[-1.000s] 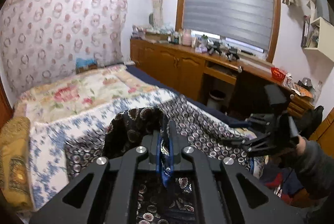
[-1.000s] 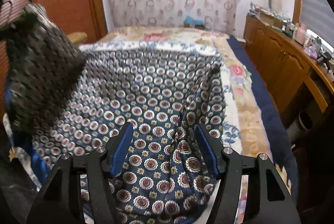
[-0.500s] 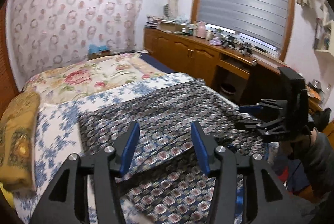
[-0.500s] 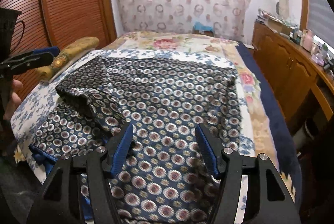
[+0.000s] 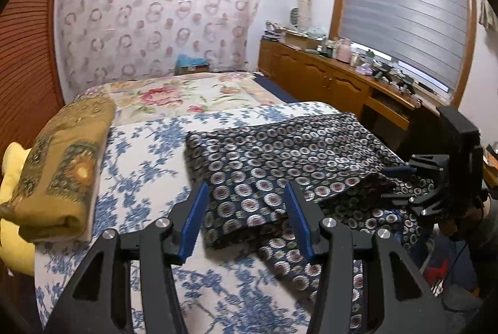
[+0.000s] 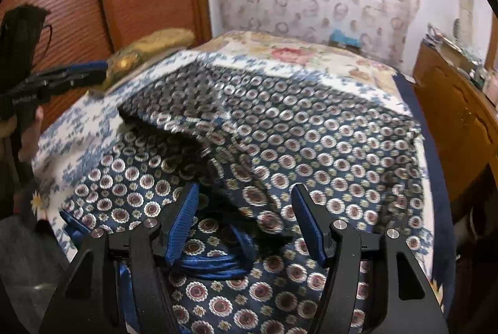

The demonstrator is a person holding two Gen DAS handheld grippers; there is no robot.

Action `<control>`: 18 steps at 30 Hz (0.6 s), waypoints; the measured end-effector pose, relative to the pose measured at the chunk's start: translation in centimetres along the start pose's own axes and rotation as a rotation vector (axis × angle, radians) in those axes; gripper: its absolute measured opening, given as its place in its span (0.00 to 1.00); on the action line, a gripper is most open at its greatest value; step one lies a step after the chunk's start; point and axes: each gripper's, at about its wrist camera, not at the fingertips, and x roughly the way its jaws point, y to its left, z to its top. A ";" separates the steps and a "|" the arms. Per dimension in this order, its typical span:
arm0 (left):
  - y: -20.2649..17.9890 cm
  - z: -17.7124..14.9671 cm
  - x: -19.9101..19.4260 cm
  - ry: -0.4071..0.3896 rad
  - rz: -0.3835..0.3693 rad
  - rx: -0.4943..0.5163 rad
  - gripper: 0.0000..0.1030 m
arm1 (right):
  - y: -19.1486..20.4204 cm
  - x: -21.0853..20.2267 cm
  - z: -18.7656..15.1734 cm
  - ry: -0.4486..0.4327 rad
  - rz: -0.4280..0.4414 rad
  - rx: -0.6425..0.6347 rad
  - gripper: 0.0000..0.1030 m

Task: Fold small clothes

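Two grippers hover over one garment (image 5: 280, 153), a dark blue cloth printed with rows of pale rings, which lies spread on the bed (image 5: 149, 147) atop a white bedspread with blue flowers. In the left wrist view the left gripper (image 5: 246, 215) has its jaws parted, nothing pinched between the blue pads (image 5: 194, 217); the near left corner of the folded upper layer of cloth sits just beyond and between the two fingertips, apart from them. The upper layer ends in a straight folded edge that runs from that corner toward the right, and a lower layer of the same cloth shows beneath it, reaching toward the bed's near edge.

The right gripper (image 6: 246, 222) likewise stands with jaws apart and empty. Below and between its fingers the garment bunches into dark folds, with a shiny blue trim or lining (image 6: 214, 265) curled near the left pad; whether that pad touches the trim is hard to tell, since the picture is blurred. Seen from the left wrist, the right gripper hangs at the cloth's right edge. A folded ochre blanket (image 5: 62, 169) lies at the bed's left side, well apart from the garment.
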 end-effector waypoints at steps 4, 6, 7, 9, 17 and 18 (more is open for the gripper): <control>0.7 -0.5 0.0 0.000 0.012 -0.019 0.48 | 0.2 1.8 0.0 0.044 0.007 -0.030 0.46; 0.9 -0.6 0.1 0.000 0.016 -0.022 0.48 | 0.2 2.5 -0.1 0.061 0.015 -0.040 0.33; 1.0 -0.7 0.1 0.000 0.018 -0.023 0.48 | 0.3 2.6 -0.1 0.066 0.017 -0.051 0.17; 1.0 -0.7 0.1 -0.001 0.018 -0.023 0.48 | 0.5 2.4 -0.3 0.058 0.013 -0.062 0.10; 0.7 -0.9 0.0 -0.011 0.014 -0.021 0.48 | -0.7 -2.5 -1.0 -0.098 0.016 0.022 0.04; 0.5 -0.8 0.0 -0.012 0.013 -0.019 0.48 | -1.0 -3.2 -1.2 -0.114 0.006 0.037 0.04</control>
